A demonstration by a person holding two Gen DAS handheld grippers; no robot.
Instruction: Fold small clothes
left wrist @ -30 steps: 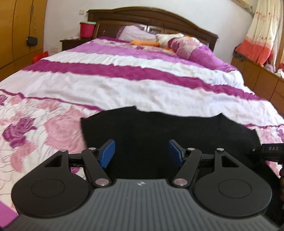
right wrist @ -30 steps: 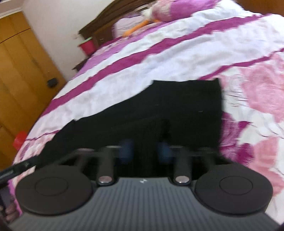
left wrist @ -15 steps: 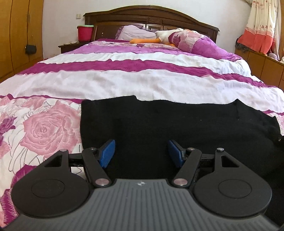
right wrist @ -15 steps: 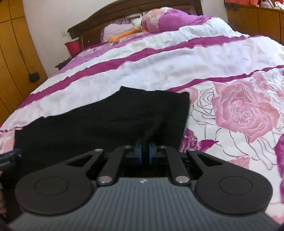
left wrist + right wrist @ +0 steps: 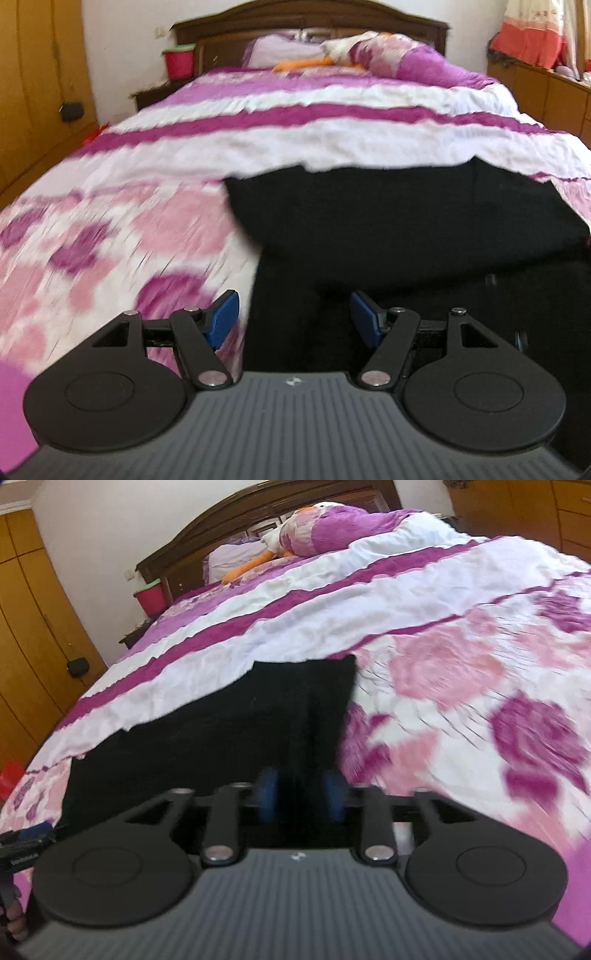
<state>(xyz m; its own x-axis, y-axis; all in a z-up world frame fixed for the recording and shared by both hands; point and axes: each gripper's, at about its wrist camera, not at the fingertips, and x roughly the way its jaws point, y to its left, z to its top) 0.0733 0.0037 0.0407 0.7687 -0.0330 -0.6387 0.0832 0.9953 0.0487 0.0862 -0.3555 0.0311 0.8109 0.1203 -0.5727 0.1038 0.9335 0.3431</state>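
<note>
A black garment (image 5: 406, 229) lay spread on the bed (image 5: 332, 147), on the flowered near part of the quilt, far from the headboard (image 5: 310, 22) and the pillows. Its far edge reached to the white stripe of the quilt, and its near part ran down under both tools.

The left claw (image 5: 293, 319) was wide, with nothing between its blue pads (image 5: 221, 319). It was over the near left side of the garment; the left pad was above the quilt just beside the cloth edge, and the right pad was above the black cloth. The right claw (image 5: 301, 794) was narrow but not closed, a gap was visible between its pads (image 5: 266, 794). Black cloth was seen in this gap, but both views were blurred, so I cannot tell if the pads touched the cloth or only hung over it. This claw was at the near right side of the garment (image 5: 240, 716), close to its right edge.

In my judgement the step in hand was to take the near edge of the garment at two places, before the first fold. The next move probably called for both claws to close on the near edge, then to lift together and carry it toward the headboard, so that it meets the far edge evenly, without pulling the quilt up with it
</note>
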